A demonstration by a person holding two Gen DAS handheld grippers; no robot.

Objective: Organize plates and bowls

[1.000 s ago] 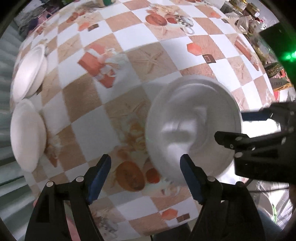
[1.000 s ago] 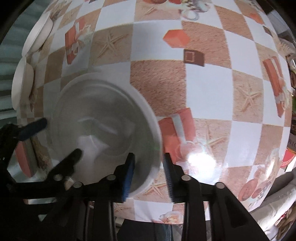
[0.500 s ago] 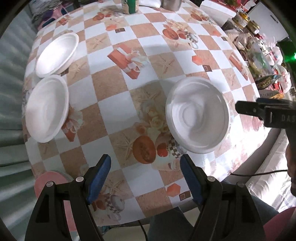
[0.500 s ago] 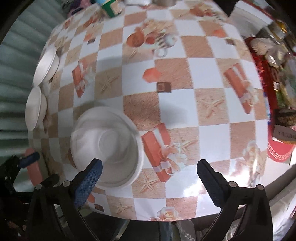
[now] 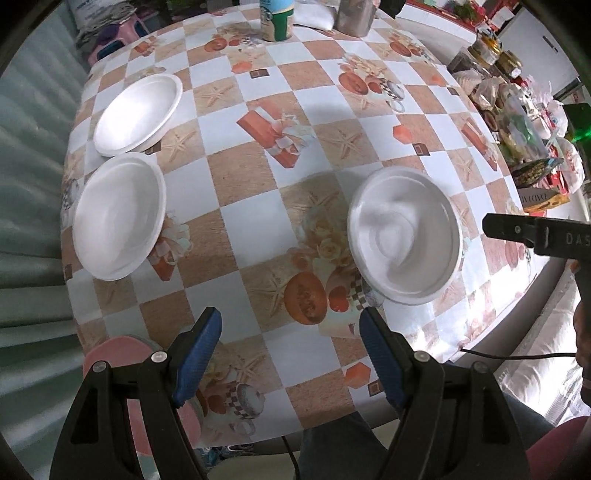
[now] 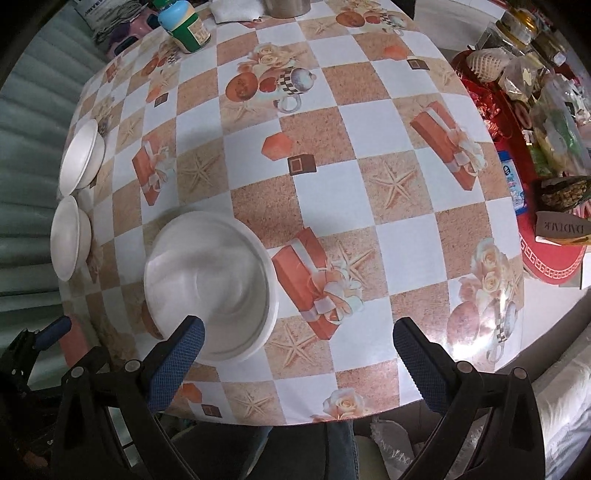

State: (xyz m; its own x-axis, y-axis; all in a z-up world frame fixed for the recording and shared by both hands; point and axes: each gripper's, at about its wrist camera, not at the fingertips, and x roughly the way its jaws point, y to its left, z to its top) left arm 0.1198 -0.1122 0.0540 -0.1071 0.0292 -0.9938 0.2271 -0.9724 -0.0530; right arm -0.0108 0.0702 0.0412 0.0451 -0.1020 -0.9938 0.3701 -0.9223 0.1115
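A white foam bowl (image 5: 404, 236) sits upright on the checked tablecloth (image 5: 258, 206) near the table's front edge, free of both grippers. Two more white bowls (image 5: 138, 112) (image 5: 118, 219) lie side by side at the table's left edge. My left gripper (image 5: 290, 350) hangs open above the cloth, left of the near bowl, with nothing between its blue pads. In the right wrist view the same bowl (image 6: 210, 280) lies just beyond the left pad of my right gripper (image 6: 299, 365), which stands wide open and holds nothing. The two left bowls (image 6: 83, 157) (image 6: 70, 238) show there too.
A green-lidded jar (image 5: 277, 18) and a metal can (image 5: 354, 14) stand at the table's far edge. Bags, jars and a red mat (image 6: 550, 262) crowd the right side beyond the table. A pink stool (image 5: 110, 354) stands below the front left corner. A person's legs show under the front edge.
My right gripper has let go of the near bowl's rim and opened wide. Both grippers have risen away from the table, so more of it shows. The bowl stays on the cloth.
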